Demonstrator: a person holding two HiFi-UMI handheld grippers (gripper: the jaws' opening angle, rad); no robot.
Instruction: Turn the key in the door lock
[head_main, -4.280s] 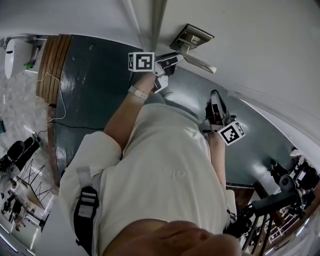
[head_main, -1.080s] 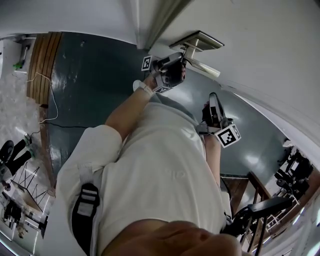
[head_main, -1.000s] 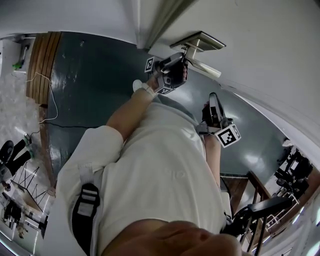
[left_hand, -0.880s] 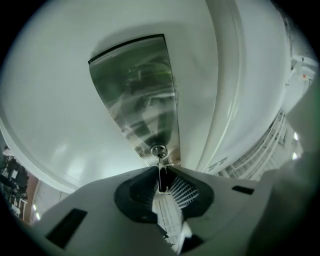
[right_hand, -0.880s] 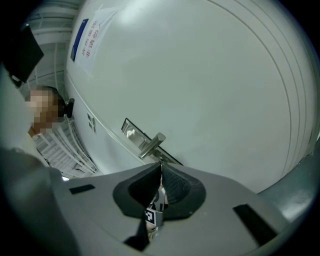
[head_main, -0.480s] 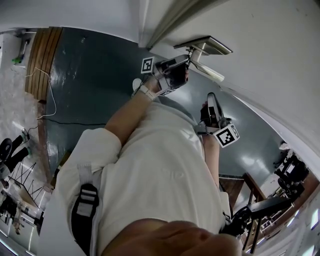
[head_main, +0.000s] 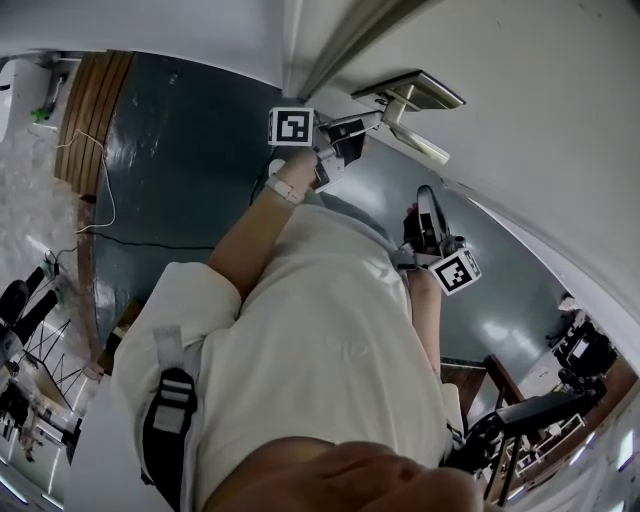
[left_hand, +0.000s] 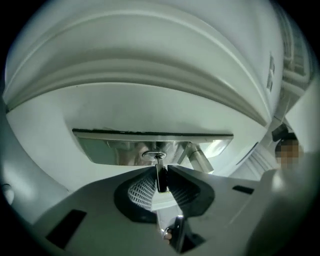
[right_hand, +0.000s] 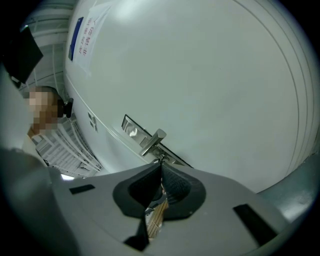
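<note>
Against the white panelled door (left_hand: 150, 95) at the far side of the scene, the left claw (head_main: 362, 122) is raised to the long brushed-metal lock plate (left_hand: 105, 145). Its two jaws are closed on a small dark-headed metal key (left_hand: 161, 177), which is seen edge-on and stands upright between the ribbed pads (left_hand: 142, 189). The jaws have just been opening a little, yet both pads touch the key head and no gap shows on either side. The key's shank reaches forward into the round silver lock cylinder (left_hand: 154, 154) set in the plate. Just right of the cylinder, the silver lever handle (left_hand: 200, 161) juts out from the same plate.

In the head view, the white marker cube (head_main: 291, 126) of the left claw sits to the left of the handle, above the person's forearm (head_main: 250, 230).

Nearer and to the right, the right claw (right_hand: 161, 172) is held close to the person's body, well apart from the plate and aimed at the door. Its jaws are pressed together along a thin seam. Its own marker cube (head_main: 455, 271) faces the camera. Below both arms lies a dark grey floor (head_main: 170, 160).
</note>
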